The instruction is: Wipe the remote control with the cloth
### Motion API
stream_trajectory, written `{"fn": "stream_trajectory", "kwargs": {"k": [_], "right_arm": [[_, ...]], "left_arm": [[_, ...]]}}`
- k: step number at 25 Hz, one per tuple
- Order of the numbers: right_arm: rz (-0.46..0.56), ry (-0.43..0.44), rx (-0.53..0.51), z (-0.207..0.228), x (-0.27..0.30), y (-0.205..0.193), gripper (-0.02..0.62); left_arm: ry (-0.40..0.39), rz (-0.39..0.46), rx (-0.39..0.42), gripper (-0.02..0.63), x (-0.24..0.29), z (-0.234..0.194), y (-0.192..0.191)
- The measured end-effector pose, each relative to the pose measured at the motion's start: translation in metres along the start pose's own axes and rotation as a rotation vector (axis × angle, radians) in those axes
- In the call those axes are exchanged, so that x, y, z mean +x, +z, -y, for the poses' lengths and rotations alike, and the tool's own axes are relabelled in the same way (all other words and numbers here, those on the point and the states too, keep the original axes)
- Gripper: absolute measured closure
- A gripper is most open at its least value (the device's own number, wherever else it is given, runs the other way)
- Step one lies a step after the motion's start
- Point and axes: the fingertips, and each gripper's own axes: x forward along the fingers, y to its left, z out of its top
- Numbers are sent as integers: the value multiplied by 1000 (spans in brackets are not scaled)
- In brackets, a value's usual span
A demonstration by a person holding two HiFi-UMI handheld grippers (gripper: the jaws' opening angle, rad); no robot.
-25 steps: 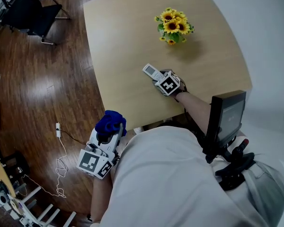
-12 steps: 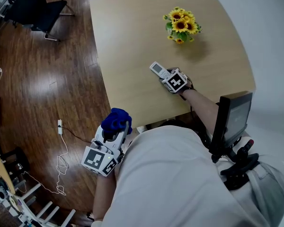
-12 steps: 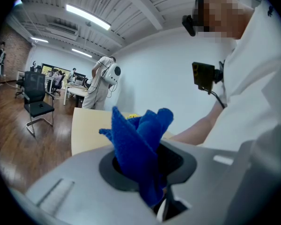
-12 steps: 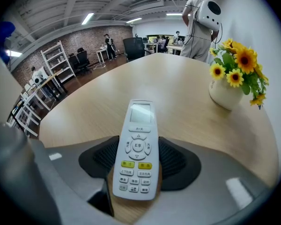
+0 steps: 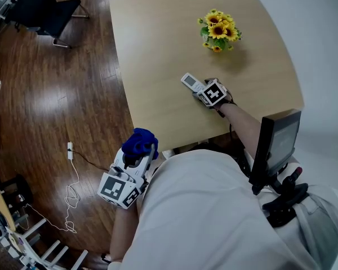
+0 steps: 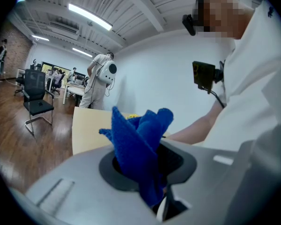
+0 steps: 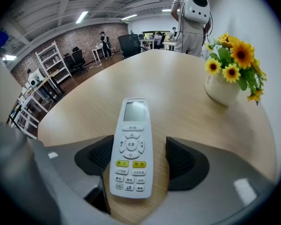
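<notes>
Right tongs [image 7: 144, 159] have just opened around the remote control [image 7: 132, 142].

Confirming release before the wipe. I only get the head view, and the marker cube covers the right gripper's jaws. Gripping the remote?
Observer: No. The right gripper has jaws that have just been opening; the remote control lies between them, with a gap showing beside it.
Operator: Face up?
Observer: Yes, buttons up, flat on the table.
Operator: And the other side?
Observer: The left gripper is shut on the blue cloth, bunched above its jaws.
</notes>
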Motion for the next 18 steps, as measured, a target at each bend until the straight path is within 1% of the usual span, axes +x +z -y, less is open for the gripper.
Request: {"fn": "stream_trajectory", "kwargs": {"k": [4,5,6,10,14,18], "right_arm": [[-8,-5,-6,2,-2,1,248],[-10,-4,-8,1,-3,1,232],[-9,-5,-9,0,-5,1,231],[17,-28,-4,-9,-18,4,229],[64,-64,-11,-19,-38,10,229],[119,-97,21,-35,-62,6,229]], "left_arm": [[-7,7,0,497,-3,-2,2],[-10,9,2,497,-5,-3,3],[-12,10,3,497,-6,-5,2],[-30,14,8,497,-15,-8,2],[-69,23,21,497,-23,-7,4],[-131,11,31,497,-32,-2,-3]]}}
